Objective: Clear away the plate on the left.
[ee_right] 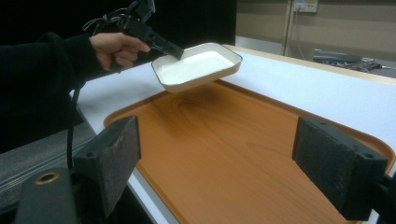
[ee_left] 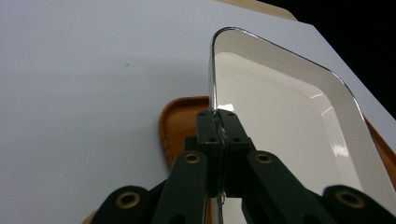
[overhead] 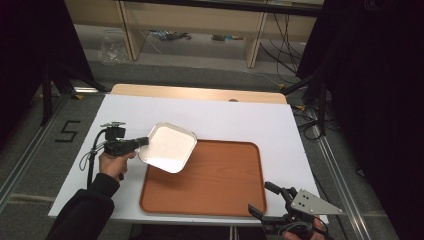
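One dish (overhead: pixel 167 147) hangs over the tray (overhead: pixel 220 180), pinched by its rim in the left gripper (overhead: pixel 145 141). Right gripper (overhead: pixel 265 200) sits wide open, empty. Looks like setting it down flat comes next.

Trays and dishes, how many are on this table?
2: an orange tray lying on the table, and a white dish held above its corner by the left tool.

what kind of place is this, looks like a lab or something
Probably a lab or recording room, not a home: the white table is flanked by black tripod stands, loose cables trail across the floor, and a taped number 5 marks the floor.
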